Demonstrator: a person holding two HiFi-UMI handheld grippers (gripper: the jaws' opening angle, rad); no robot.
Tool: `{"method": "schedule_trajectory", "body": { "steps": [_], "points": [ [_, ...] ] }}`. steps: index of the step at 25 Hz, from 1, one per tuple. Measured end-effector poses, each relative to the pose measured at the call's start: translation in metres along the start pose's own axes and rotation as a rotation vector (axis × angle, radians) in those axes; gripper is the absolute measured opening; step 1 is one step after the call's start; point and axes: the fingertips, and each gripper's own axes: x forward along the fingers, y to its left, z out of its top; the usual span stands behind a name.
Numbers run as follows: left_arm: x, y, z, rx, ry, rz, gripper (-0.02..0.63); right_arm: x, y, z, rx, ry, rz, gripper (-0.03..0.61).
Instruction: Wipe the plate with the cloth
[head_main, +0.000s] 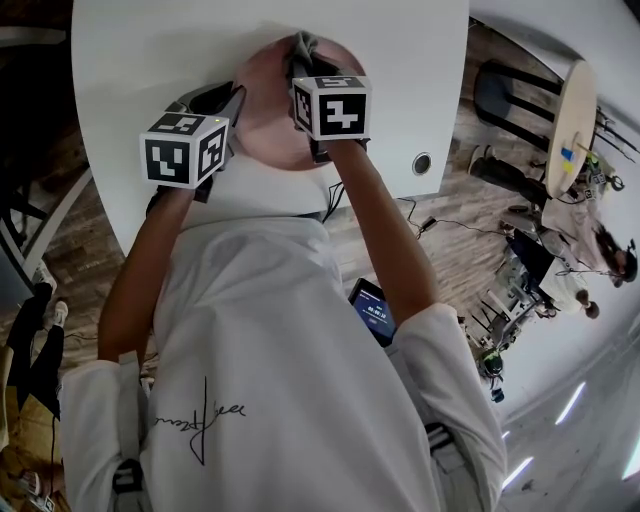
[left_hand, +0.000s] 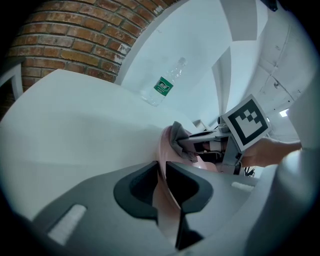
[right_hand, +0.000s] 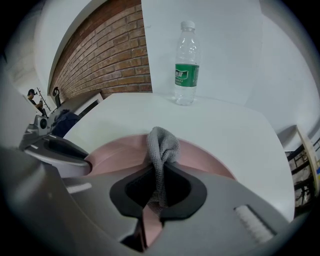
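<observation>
Left gripper (head_main: 232, 102) is pinching the plate (head_main: 262, 112) rim while the right gripper (head_main: 301, 52) is pressing the cloth (head_main: 303, 42) onto it.

Left gripper (left_hand: 161, 176) view: the fingers are clamping on the pink plate (left_hand: 163, 146) edge, with the rim running straight between the two pads and the rest of the plate reaching out past the tips. Right gripper (right_hand: 159, 187) view: the fingers are squeezing shut on the grey cloth (right_hand: 163, 142); its bunched end is sticking out just beyond the tips and sitting on the plate (right_hand: 205, 156). The plate is lying on the white bench (head_main: 140, 60), under and ahead of the right fingers. A clear bottle (right_hand: 186, 65) with a green label is standing upright on the bench (right_hand: 230, 125), well beyond the right fingertips and apart from the plate. In the left gripper view the right gripper is coming in from the right side of the left fingers, cloth (left_hand: 177, 134) at the plate's far rim.
</observation>
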Motion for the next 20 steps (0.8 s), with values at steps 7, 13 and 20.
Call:
{"method": "schedule_trajectory", "body": {
  "steps": [7,13,20],
  "points": [
    [0.0,0.0,0.001,-0.008,-0.004,-0.002,0.063,0.001,0.013,0.001,0.009,0.004,0.031,0.023],
    [0.001,0.001,0.001,-0.024,-0.007,-0.003,0.061,0.002,0.021,-0.001,0.004,0.005,0.058,0.023],
    [0.001,0.003,0.001,-0.048,-0.017,0.0,0.054,0.003,0.03,-0.001,0.014,0.003,0.066,0.023]
  ]
}}
